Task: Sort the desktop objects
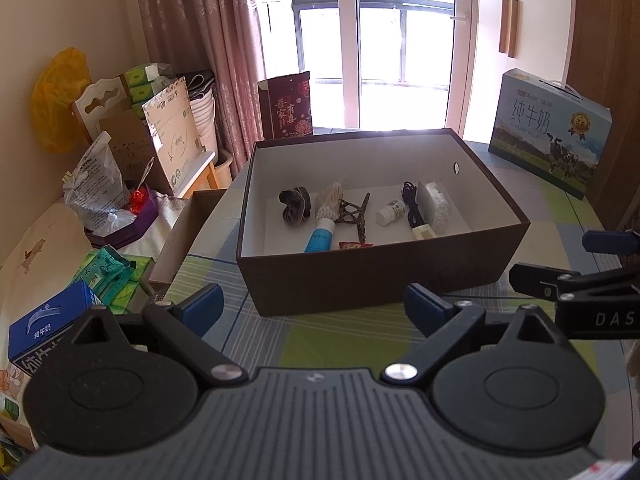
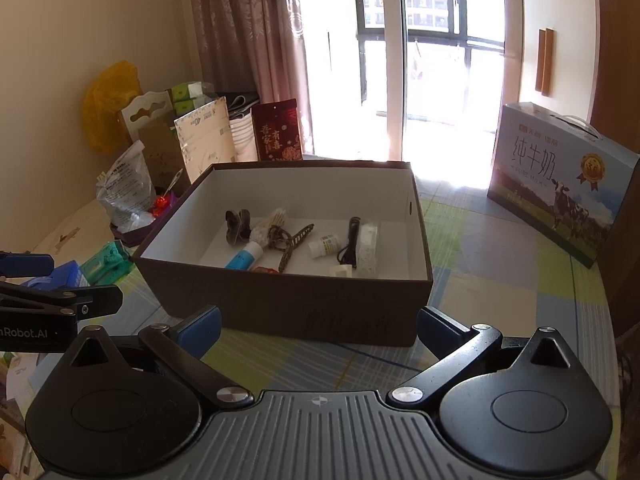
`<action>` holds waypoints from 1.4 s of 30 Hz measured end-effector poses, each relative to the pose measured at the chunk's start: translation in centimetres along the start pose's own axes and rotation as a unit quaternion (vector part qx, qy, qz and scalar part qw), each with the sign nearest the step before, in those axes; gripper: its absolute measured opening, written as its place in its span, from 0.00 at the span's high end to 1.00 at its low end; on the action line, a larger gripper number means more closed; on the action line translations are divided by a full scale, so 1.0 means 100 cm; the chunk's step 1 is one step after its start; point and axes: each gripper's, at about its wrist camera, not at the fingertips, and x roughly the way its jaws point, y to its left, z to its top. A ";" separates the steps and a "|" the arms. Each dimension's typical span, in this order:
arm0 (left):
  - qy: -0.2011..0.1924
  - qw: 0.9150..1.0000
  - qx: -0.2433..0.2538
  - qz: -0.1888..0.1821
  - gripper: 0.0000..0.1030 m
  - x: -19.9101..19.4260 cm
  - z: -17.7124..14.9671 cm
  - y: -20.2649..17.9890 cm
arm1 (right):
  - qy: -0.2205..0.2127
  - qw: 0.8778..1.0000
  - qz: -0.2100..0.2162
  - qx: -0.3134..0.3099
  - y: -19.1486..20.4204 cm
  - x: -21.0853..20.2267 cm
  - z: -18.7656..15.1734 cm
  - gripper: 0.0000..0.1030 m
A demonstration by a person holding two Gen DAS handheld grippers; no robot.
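A dark brown box (image 1: 360,276) (image 2: 304,312) with a white inside stands on the checked tablecloth. It holds several small items: a dark hair clip (image 1: 294,208) (image 2: 237,226), a blue tube (image 1: 320,236) (image 2: 244,258), a small white bottle (image 1: 390,211) (image 2: 326,245), a black cable (image 1: 412,208) (image 2: 350,240) and a white packet (image 1: 434,204) (image 2: 367,248). My left gripper (image 1: 314,308) is open, empty, in front of the box. My right gripper (image 2: 318,326) is open too, also just short of the box's near wall.
A milk carton box (image 1: 552,136) (image 2: 560,188) stands at the table's far right. Left of the table lie bags, cartons and a blue milk box (image 1: 48,324). A red gift bag (image 1: 286,106) (image 2: 278,130) stands behind the brown box, before the bright window.
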 end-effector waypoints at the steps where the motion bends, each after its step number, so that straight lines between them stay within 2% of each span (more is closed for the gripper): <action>1: 0.002 1.000 0.000 0.000 0.07 -0.001 -0.002 -0.001 | 0.001 1.000 0.000 0.000 0.000 -0.001 -0.002 0.02; 24: 0.030 0.999 0.006 -0.007 0.07 -0.009 -0.037 -0.019 | 0.026 1.000 -0.004 -0.008 0.002 -0.015 -0.038 0.02; 42: 0.038 0.999 0.005 -0.011 0.07 -0.007 -0.044 -0.029 | 0.039 0.999 -0.002 -0.007 -0.004 -0.018 -0.050 0.02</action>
